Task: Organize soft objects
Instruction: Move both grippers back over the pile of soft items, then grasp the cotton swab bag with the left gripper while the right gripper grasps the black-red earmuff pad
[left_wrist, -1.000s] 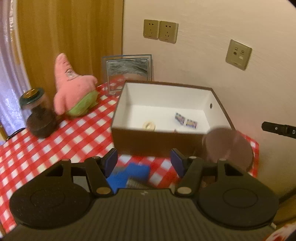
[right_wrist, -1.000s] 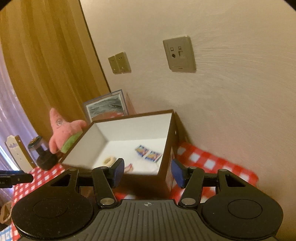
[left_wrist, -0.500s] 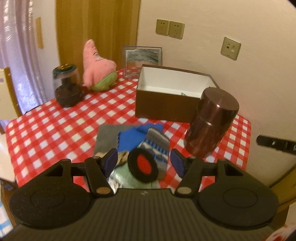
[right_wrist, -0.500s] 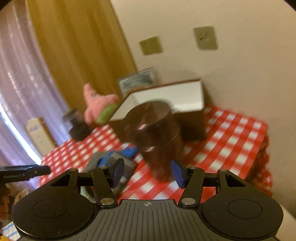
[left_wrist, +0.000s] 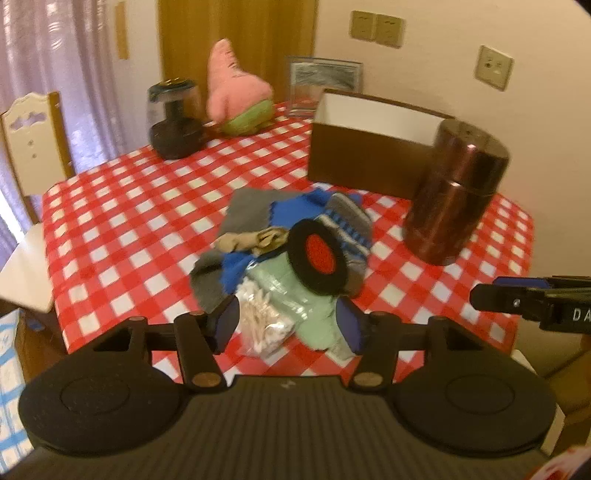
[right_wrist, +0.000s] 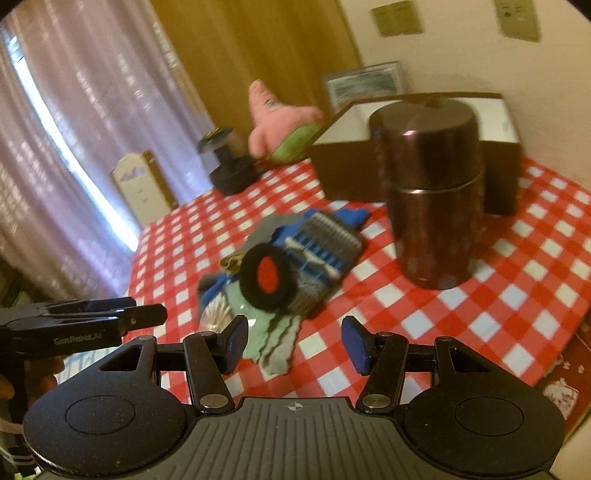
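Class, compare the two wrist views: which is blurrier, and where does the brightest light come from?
Right wrist view: more motion blur, smearing the brown canister and wall sockets; brightest light is the curtained window at left. Left wrist view: sharper, fisheye-curved at the edges, evenly lit pile of soft items.

Both grippers hang above the near table edge with jaws spread and nothing between them. Straight ahead of the left gripper (left_wrist: 288, 325) fingers lies the heap of soft things (left_wrist: 291, 251), topped by a black ring with a red centre (left_wrist: 319, 256), just beyond the fingertips. Ahead and to their right stands a tall brown canister (left_wrist: 456, 192), with the brown box (left_wrist: 365, 162) close behind it. To the left of the fingers the checked tablecloth (left_wrist: 122, 221) lies bare back to the dark jar (left_wrist: 175, 118) and pink plush (left_wrist: 236, 96). Ahead of the right gripper (right_wrist: 295, 345) fingers, bare cloth runs between heap and canister.
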